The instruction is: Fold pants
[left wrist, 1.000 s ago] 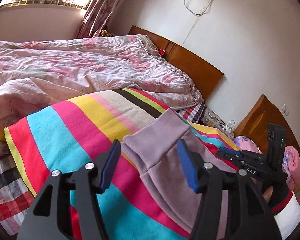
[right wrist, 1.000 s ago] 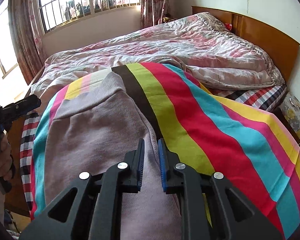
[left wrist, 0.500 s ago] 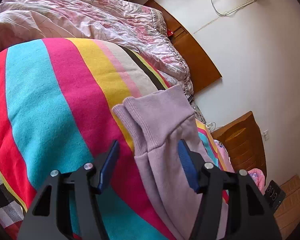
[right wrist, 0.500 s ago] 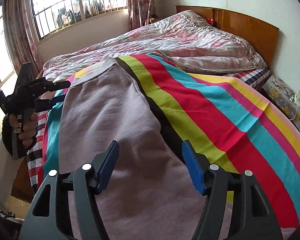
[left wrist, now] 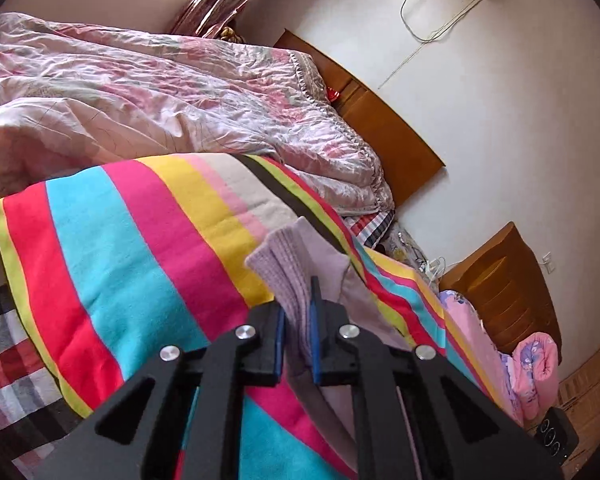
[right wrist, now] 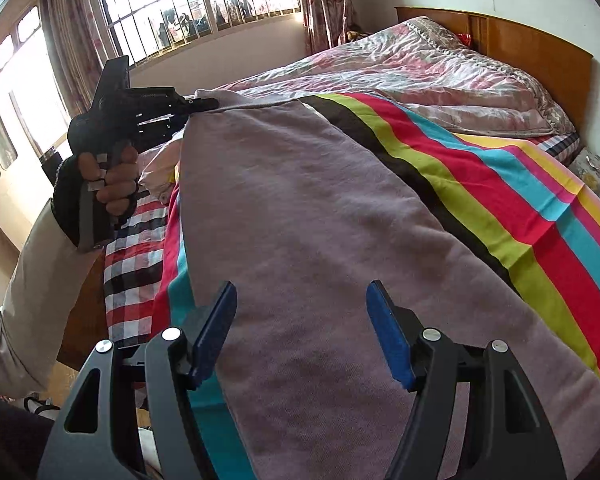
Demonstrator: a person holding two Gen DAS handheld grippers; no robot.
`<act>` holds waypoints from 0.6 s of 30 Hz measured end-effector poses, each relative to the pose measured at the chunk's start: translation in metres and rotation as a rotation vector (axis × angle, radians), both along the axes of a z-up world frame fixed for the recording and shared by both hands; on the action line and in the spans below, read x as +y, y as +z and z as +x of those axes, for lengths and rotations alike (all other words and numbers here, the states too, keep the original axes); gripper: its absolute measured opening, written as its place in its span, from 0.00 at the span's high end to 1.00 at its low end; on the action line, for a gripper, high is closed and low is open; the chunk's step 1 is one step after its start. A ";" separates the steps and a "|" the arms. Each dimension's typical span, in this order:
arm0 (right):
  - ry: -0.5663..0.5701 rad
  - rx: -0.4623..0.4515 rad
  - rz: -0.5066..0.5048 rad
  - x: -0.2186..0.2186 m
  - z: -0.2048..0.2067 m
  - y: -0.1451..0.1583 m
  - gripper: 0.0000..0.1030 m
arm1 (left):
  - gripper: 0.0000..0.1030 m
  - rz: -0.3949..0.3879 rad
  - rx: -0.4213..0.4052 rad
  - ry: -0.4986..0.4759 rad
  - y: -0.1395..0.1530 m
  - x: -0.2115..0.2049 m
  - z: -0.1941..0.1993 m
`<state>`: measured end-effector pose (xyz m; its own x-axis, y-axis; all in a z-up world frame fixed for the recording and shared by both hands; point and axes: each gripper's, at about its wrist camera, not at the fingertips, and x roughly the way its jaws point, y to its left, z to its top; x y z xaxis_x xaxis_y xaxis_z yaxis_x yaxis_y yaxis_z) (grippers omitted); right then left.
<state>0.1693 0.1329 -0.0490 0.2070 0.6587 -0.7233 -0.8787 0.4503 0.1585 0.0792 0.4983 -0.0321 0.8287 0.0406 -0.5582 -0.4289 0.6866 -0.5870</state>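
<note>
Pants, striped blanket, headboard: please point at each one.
pants [right wrist: 308, 216], right wrist view, on the flat lilac fabric.
striped blanket [left wrist: 140, 264], left wrist view, on a turquoise stripe.
headboard [right wrist: 540, 48], right wrist view, on the wooden panel.

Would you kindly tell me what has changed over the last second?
The left gripper closed on the ribbed cuff of the mauve knit pants. The right gripper let go, and its jaws are opening above them. The striped fleece blanket stayed put.
</note>
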 end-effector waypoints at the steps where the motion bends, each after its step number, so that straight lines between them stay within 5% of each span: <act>1: -0.005 0.010 -0.010 -0.001 0.001 -0.006 0.34 | 0.91 -0.003 0.044 -0.009 -0.014 0.004 0.004; 4: -0.056 0.050 -0.041 -0.005 0.010 -0.019 0.34 | 0.87 -0.045 0.069 -0.035 -0.053 0.014 0.006; 8: -0.085 0.012 0.017 -0.018 0.019 0.003 0.34 | 0.84 -0.064 0.023 0.004 -0.053 0.016 -0.009; 10: -0.137 -0.044 0.000 -0.020 0.034 0.005 0.26 | 0.84 -0.052 0.032 0.011 -0.054 0.015 -0.007; 13: -0.209 0.109 -0.077 -0.020 0.077 -0.028 0.25 | 0.83 -0.059 0.050 0.042 -0.051 0.013 -0.005; 15: -0.241 0.061 -0.071 -0.029 0.081 -0.022 0.29 | 0.68 0.004 0.116 0.130 -0.037 0.005 -0.007; 16: -0.271 0.048 -0.073 -0.036 0.080 -0.015 0.29 | 0.60 0.095 0.174 0.207 -0.024 -0.004 -0.011; 18: -0.328 -0.016 -0.057 -0.058 0.075 0.003 0.24 | 0.28 0.273 0.226 0.350 0.010 -0.032 -0.019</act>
<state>0.2442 0.0750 -0.0463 0.4131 0.5135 -0.7521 -0.6874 0.7175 0.1124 0.0606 0.4660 -0.0217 0.5986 0.4647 -0.6525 -0.7572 0.5940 -0.2716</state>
